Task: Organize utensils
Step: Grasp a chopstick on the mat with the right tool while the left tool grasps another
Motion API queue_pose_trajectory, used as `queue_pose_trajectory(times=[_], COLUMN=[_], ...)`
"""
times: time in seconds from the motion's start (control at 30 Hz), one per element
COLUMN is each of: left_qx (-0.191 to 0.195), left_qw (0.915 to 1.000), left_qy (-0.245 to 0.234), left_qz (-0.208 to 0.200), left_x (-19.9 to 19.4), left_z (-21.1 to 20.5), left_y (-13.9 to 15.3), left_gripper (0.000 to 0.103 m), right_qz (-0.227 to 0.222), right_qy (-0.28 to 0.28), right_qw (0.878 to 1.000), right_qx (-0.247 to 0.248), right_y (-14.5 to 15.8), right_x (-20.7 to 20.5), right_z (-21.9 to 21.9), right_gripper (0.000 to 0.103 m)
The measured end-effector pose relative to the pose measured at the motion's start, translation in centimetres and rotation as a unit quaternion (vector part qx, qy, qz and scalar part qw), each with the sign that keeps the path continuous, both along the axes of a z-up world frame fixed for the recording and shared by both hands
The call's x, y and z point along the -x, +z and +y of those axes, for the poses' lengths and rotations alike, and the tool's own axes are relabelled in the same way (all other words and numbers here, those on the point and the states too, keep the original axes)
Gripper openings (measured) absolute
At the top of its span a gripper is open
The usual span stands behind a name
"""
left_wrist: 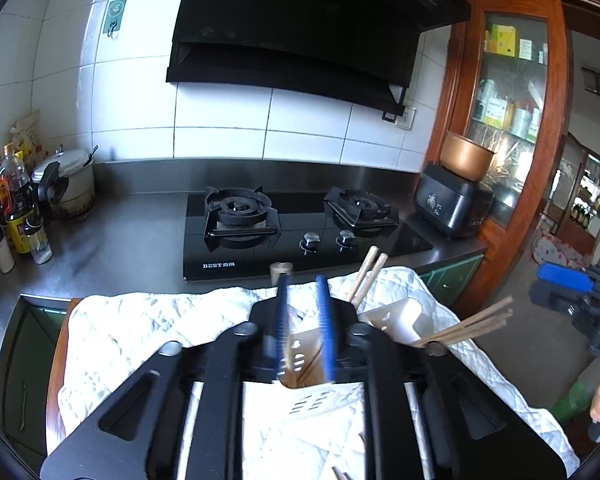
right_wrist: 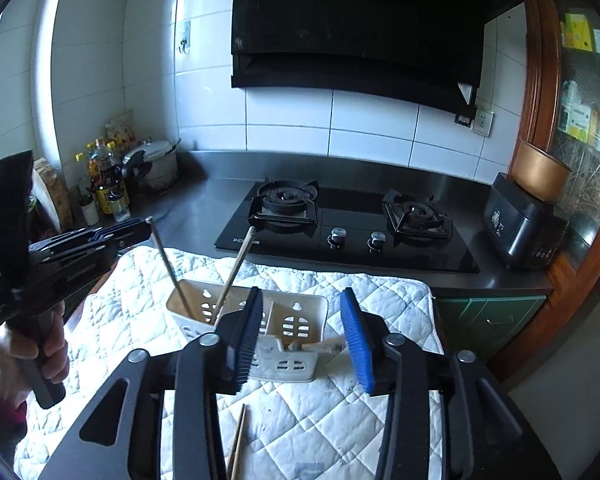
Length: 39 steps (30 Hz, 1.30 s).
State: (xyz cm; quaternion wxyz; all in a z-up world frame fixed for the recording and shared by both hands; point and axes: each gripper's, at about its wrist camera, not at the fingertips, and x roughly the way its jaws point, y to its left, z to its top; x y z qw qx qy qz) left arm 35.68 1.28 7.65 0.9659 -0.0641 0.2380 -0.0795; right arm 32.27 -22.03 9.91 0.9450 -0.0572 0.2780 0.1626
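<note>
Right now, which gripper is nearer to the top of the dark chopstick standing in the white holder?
Left. The left gripper is beside the dark chopstick's top end; the right gripper sits lower, at the white holder's near side.

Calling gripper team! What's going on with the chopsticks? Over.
Left gripper open, empty. Right gripper open, empty, facing holder. Two chopsticks standing in holder, loose chopsticks on cloth. Nothing blocking.

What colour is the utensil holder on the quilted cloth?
Cream-white utensil holder, with cut-out slots; clearest in the right wrist view.
</note>
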Motion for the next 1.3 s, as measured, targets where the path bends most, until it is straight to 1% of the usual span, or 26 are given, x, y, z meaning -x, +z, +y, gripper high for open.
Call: queue_pose_trajectory(times=[0.03,0.13,0.27,0.3,0.33,0.47,0.57,0.63,0.7,0.8,0.87,0.97,1.0,1.07,1.1,1.3], left_qx=[-0.002,-0.004,0.003,0.004,0.009,0.016,0.030,0.039,0.044,0.048,0.044,0.042,0.041,0.039,0.039,0.033], left_qw=[1.0000,0.9998,0.9996,0.9996,0.9996,0.9997,0.9995,0.9992,0.9990,0.9987,0.9987,0.9983,0.9981,0.9977,0.9974,0.9965], left_qy=[0.004,0.003,0.000,0.003,0.002,0.004,0.005,0.007,0.011,0.015,0.020,0.026,0.026,0.032,0.032,0.032], left_qz=[-0.006,-0.019,-0.028,-0.028,-0.028,-0.019,-0.007,-0.003,0.001,0.008,0.016,0.032,0.037,0.046,0.051,0.070], left_x=[0.6,2.8,6.4,7.2,8.2,11.9,14.5,16.1,17.8,19.9,20.9,22.3,22.6,23.3,23.6,24.9], left_z=[0.0,-0.1,0.2,0.3,0.5,1.0,1.6,1.9,2.3,2.5,2.5,2.6,2.7,2.8,2.8,2.6], left_y=[0.3,1.1,1.7,1.7,1.6,0.4,-0.8,-1.7,-2.9,-4.4,-5.4,-7.1,-7.6,-8.7,-9.3,-11.5], left_gripper=[0.038,0.038,0.039,0.040,0.044,0.046,0.048,0.048,0.048,0.048,0.049,0.049,0.049,0.049,0.049,0.049], right_qz=[-0.002,0.002,0.004,0.007,0.009,0.024,0.044,0.061,0.071,0.094,0.106,0.126,0.131,0.140,0.144,0.156], right_qy=[0.003,0.014,0.024,0.028,0.031,0.039,0.044,0.046,0.046,0.043,0.036,0.030,0.028,0.027,0.027,0.025], right_qw=[1.000,1.000,1.000,1.000,0.999,0.999,0.998,0.997,0.996,0.995,0.994,0.992,0.991,0.990,0.989,0.987], right_qx=[-0.003,-0.012,0.005,0.008,0.011,0.014,0.010,0.010,0.015,0.003,0.000,-0.013,-0.015,-0.016,-0.016,-0.007], right_y=[-0.1,-1.1,-3.7,-4.6,-5.4,-8.9,-11.5,-13.3,-15.0,-17.3,-18.7,-20.3,-20.7,-21.3,-21.6,-22.5], right_x=[0.9,3.6,7.2,8.1,9.1,12.1,13.8,14.8,15.7,16.4,16.8,16.7,16.7,16.4,16.3,15.2], right_z=[-0.2,-0.5,-0.1,0.0,0.2,0.5,0.5,0.8,1.0,0.9,0.8,0.6,0.6,0.8,0.9,1.6], right_gripper=[0.044,0.044,0.044,0.044,0.044,0.044,0.044,0.042,0.036,0.034,0.030,0.025,0.025,0.024,0.021,0.017])
